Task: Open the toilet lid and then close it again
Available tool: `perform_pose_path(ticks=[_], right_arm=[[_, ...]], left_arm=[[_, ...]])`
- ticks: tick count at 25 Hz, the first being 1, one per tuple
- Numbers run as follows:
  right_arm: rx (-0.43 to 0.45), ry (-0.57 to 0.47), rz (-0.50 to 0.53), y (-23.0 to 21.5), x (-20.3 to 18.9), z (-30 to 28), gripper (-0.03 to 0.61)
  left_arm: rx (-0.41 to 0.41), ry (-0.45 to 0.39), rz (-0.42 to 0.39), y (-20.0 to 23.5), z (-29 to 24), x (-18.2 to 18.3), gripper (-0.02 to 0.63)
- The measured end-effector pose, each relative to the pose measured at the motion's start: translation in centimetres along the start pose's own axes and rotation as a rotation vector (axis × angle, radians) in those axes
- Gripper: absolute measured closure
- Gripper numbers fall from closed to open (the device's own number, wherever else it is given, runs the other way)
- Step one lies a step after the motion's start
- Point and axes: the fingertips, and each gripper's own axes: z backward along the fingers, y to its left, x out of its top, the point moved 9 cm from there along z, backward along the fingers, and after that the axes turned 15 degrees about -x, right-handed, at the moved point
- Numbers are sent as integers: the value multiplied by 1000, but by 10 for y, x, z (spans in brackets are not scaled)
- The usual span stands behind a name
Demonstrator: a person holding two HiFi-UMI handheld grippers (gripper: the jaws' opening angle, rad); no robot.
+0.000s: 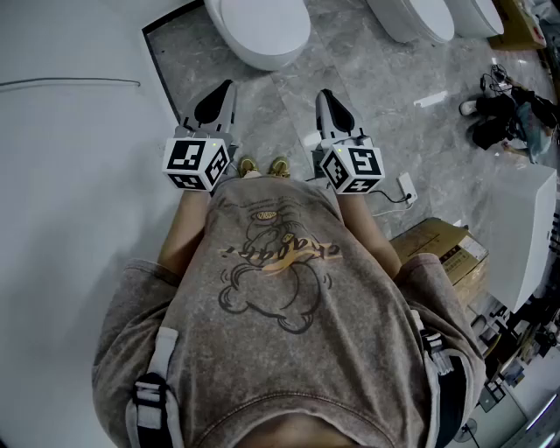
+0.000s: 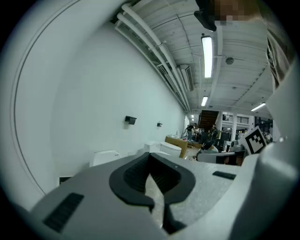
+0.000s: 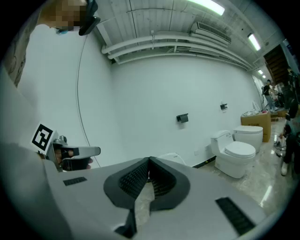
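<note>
A white toilet stands on the grey floor ahead of me, its lid down. The left gripper and the right gripper are held side by side at chest height, pointing toward it and well short of it. Both are shut with nothing between the jaws. In the left gripper view the left gripper has its tips together, and the toilet shows beyond them. In the right gripper view the right gripper is likewise closed, with the toilet's white top peeking just behind it.
A second toilet and a third stand further right along the white wall. A power strip with cable lies on the floor, a cardboard box sits at the right, and dark gear is beyond it.
</note>
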Motion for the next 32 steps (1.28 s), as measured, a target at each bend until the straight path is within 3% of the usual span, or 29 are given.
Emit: perform_pose_path(ticks=[10,17,24,32], right_arm=[[61,-11,-20,-37,-7,-29,552],[73,37,-13,-51,-42,-117,552],[82,89,20,-68,-136,-243,552],[62,168,7,-88,-273,-336,552]], left_arm=[[12,-17,22,2,-40,-8,604],[33,8,49,69,-98,-35,604],[36,42,50,166,-177,-128,604],[-9,103,121,243,-246,-284,604]])
